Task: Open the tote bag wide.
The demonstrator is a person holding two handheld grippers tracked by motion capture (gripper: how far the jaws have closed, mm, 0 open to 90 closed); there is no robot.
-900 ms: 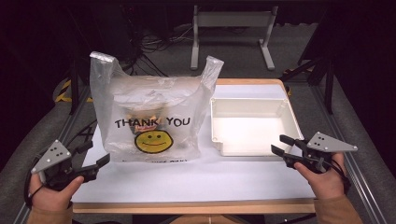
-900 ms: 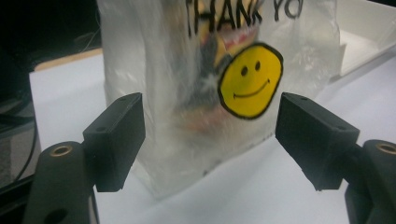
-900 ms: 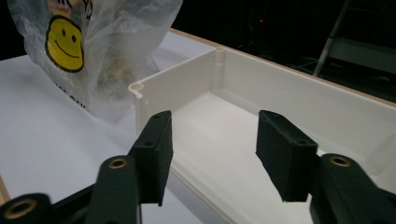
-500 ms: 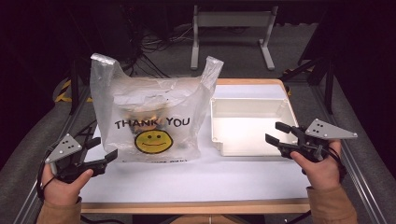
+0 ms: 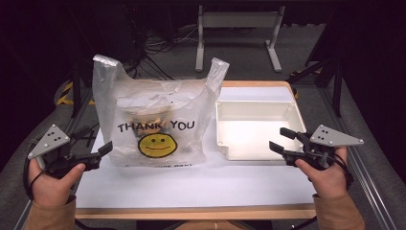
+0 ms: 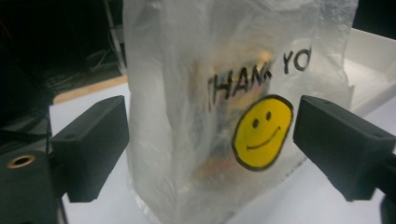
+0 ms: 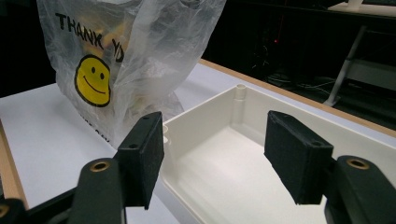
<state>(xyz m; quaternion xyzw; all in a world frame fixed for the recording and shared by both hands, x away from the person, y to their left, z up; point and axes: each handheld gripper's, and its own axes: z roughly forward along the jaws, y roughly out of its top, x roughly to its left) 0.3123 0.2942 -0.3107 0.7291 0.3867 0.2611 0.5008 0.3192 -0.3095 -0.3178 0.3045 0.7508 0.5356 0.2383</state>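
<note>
- Plastic bag (image 5: 155, 122): translucent white, standing upright on the left half of the desk (image 5: 191, 182). Both handle loops point upward.
- Printed text on the bag front, black capitals: "THANK YOU". Directly below the text sits a yellow smiley face (image 5: 157, 145). A further line of small print runs along the bottom edge; it is too small to read.
- Bag contents: brownish items show through the film; their identity cannot be determined.
- White tray (image 5: 292, 108): rectangular, open-topped, placed just beside the bag on its right. No marking is legible on it.
- Left claw (image 5: 103, 148): held level near the lower left corner of the bag, jaws spread, nothing between the pads. In the left gripper view the bag (image 6: 233, 107) stands ahead of the spread jaws, apart from them.
- Right claw (image 5: 282, 139): held level at the near right edge of the tray, jaws spread, gripping nothing. In the right gripper view the tray (image 7: 322, 126) lies ahead of the jaws, with the bag (image 7: 130, 56) farther off to the left.
</note>
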